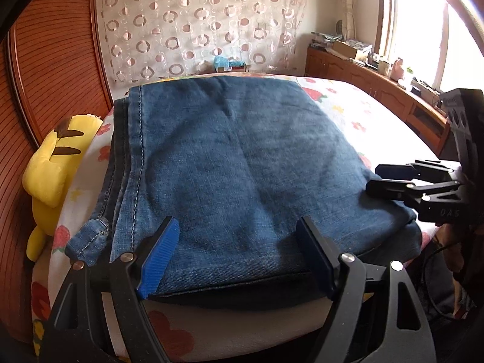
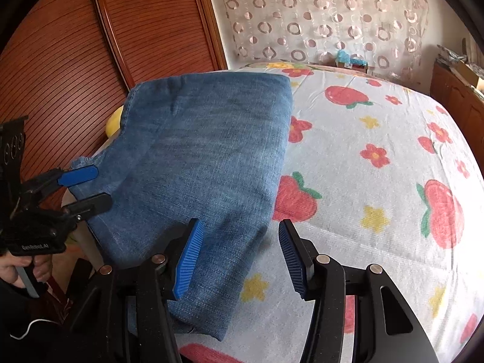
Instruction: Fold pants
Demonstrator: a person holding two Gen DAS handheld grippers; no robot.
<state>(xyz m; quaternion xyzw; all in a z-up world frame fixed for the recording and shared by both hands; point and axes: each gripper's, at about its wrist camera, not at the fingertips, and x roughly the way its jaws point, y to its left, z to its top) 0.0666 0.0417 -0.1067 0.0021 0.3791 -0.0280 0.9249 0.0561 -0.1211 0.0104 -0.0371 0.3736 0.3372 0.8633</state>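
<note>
Pants: folded blue denim pants (image 1: 230, 163) lie flat on my strawberry-print bed sheet (image 2: 378, 181).
Left claw (image 1: 239, 257): wide, gripping nothing.
Right claw (image 2: 239, 260): parted, holding nothing.

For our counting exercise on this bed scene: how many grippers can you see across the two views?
2. The left gripper sits over the near edge of the folded jeans, jaws apart. The right gripper is at the jeans' right corner, above the strawberry sheet. Each also appears in the other's view.
</note>
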